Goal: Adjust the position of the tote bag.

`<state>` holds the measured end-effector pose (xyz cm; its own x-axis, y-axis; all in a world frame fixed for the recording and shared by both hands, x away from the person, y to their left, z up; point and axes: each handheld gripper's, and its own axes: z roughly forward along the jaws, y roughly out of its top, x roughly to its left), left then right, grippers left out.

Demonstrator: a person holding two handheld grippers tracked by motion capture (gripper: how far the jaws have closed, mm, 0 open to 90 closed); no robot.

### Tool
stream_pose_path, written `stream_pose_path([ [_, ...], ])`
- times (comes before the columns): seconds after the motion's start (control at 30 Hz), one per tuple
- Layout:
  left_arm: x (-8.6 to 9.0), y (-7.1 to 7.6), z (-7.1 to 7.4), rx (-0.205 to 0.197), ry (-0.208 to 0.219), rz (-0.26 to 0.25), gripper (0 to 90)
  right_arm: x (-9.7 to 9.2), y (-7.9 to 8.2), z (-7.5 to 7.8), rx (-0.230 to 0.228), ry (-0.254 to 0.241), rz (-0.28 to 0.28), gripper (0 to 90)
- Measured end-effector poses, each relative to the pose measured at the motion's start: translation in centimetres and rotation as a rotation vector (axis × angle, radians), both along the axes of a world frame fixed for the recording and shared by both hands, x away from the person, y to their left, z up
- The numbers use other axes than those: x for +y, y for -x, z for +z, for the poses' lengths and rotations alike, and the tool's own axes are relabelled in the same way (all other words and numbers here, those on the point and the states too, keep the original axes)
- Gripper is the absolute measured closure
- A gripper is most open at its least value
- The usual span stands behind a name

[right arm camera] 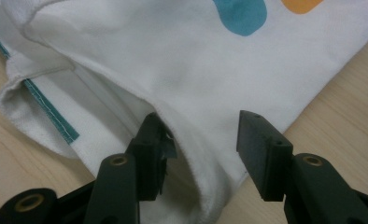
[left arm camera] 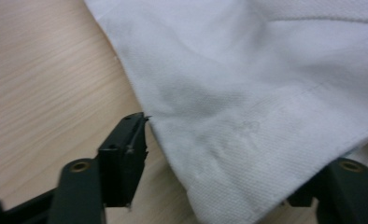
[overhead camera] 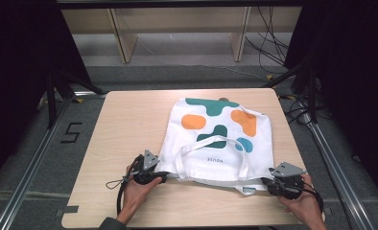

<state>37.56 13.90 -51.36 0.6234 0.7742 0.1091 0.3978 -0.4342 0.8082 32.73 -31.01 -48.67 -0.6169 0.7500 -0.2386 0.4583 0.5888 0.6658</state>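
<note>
A white tote bag (overhead camera: 216, 139) with teal, orange and blue blobs lies flat on the wooden table (overhead camera: 124, 124), its mouth and two handles (overhead camera: 211, 146) toward the person. My left gripper (overhead camera: 169, 176) is at the bag's near left corner. In the left gripper view this gripper (left arm camera: 224, 158) is open, and the white corner (left arm camera: 229, 140) lies between its jaws. My right gripper (overhead camera: 265, 182) is at the near right corner. It (right arm camera: 201, 126) is open too, straddling the bag's top layer (right arm camera: 205, 107); its left jaw sits at the fold under the cloth edge.
A teal-stitched inner hem (right arm camera: 51, 112) shows at the bag's mouth. Bare tabletop (overhead camera: 129, 143) stretches left of the bag. Metal frame rails (overhead camera: 31, 163) flank the table; wooden shelf legs (overhead camera: 124, 43) and cables (overhead camera: 268, 43) stand beyond the far edge.
</note>
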Motion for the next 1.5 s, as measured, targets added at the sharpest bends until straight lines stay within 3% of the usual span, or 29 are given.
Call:
stream_pose_path([
  [0.03,-0.1,0.0,0.0,-0.002,0.009,-0.002,37.3,0.0,0.0,0.0,0.0,0.0,0.0,53.5],
  [0.07,-0.2,0.0,0.3,-0.05,0.001,0.008,47.8,0.1,0.2,-0.1,0.02,-0.002,-0.011,53.2],
  [0.1,-0.2,0.0,0.3,-0.05,0.001,0.008,56.6,0.1,0.2,-0.1,0.02,-0.002,-0.011,53.2],
  [0.13,-0.3,0.2,0.6,-0.075,-0.065,0.007,62.5,0.2,0.3,-0.2,0.025,0.013,-0.015,53.1],
  [0.17,-0.3,0.2,0.6,-0.075,-0.065,0.007,68.0,0.2,0.3,-0.2,0.025,0.013,-0.015,53.1],
  [0.2,-0.2,0.3,0.9,-0.071,-0.126,-0.019,72.6,0.3,0.2,-0.2,0.011,0.031,-0.007,53.2],
  [0.3,-0.3,1.0,1.0,-0.045,-0.131,-0.004,76.6,0.4,0.3,-0.2,0.002,0.044,-0.029,53.4],
  [0.33,-0.4,1.4,1.1,-0.046,-0.131,0.0,76.9,0.4,0.4,-0.1,-0.016,0.078,-0.031,54.7],
  [0.37,-0.3,2.6,1.5,-0.047,-0.152,-0.02,76.9,0.4,0.4,-0.1,-0.015,0.077,-0.034,55.5],
  [0.43,-0.3,3.2,1.6,-0.045,-0.156,-0.03,76.8,0.4,0.3,-0.1,-0.012,0.07,-0.041,55.8],
  [0.47,-0.1,4.7,1.9,-0.036,-0.165,-0.055,76.8,0.3,0.2,-0.2,-0.006,0.056,-0.045,55.8],
  [0.5,-0.1,4.7,1.9,-0.036,-0.165,-0.055,76.5,0.3,0.2,-0.2,-0.006,0.056,-0.045,55.8],
  [0.53,0.2,5.9,2.0,-0.028,-0.164,-0.067,76.0,0.1,0.2,-0.3,-0.004,0.046,-0.037,55.9],
  [0.6,0.4,6.5,2.0,-0.015,-0.159,-0.067,75.3,0.1,0.2,-0.2,-0.004,0.037,-0.044,55.7],
  [0.67,0.8,7.0,1.9,-0.008,-0.153,-0.051,71.9,0.2,0.3,-0.3,0.014,-0.01,-0.044,55.4],
  [0.73,0.8,7.0,1.8,0.0,-0.152,-0.044,68.0,0.3,0.2,-0.4,0.006,-0.002,-0.041,55.1],
  [0.9,0.1,6.3,1.2,0.007,-0.173,-0.038,54.4,0.0,0.0,-0.5,0.024,-0.049,-0.071,54.2],
  [0.93,-0.1,5.9,1.0,0.01,-0.15,-0.014,51.4,-0.2,-0.3,-0.6,0.02,-0.049,-0.071,53.6],
  [0.97,-0.1,5.9,1.0,0.01,-0.15,-0.014,50.1,-0.2,-0.4,-0.7,0.012,-0.049,-0.078,52.1],
  [1.0,-0.1,5.1,1.1,-0.012,-0.151,-0.043,49.9,-0.1,-0.3,-0.8,0.032,-0.052,-0.097,50.0],
  [1.03,-0.2,5.0,1.1,-0.001,-0.157,-0.036,49.7,-0.2,-0.5,-0.9,0.014,-0.043,-0.088,48.1],
  [1.13,-0.2,4.5,1.0,0.009,-0.164,-0.042,50.0,-0.3,-0.6,-0.9,0.016,-0.036,-0.087,47.9],
  [1.17,-0.2,4.3,0.8,0.004,-0.155,-0.041,50.1,-0.2,-0.5,-1.0,0.035,-0.048,-0.104,47.4],
  [1.2,0.0,4.1,0.9,0.015,-0.176,-0.039,50.7,-0.1,-0.7,-1.1,0.026,-0.065,-0.112,47.3],
  [1.3,-0.2,3.9,0.7,0.016,-0.161,-0.029,52.5,0.1,-1.1,-1.2,0.012,-0.054,-0.097,47.0],
  [1.33,-0.4,3.9,0.6,0.012,-0.161,-0.018,55.7,0.3,-1.4,-1.2,0.005,-0.03,-0.09,49.1],
  [1.47,-0.4,3.9,0.7,0.01,-0.183,-0.05,65.0,0.2,-1.3,-1.2,0.005,-0.041,-0.072,57.8],
  [1.5,-0.5,4.2,0.6,0.04,-0.167,-0.029,68.4,0.1,-1.2,-1.2,0.013,-0.047,-0.06,61.5],
])
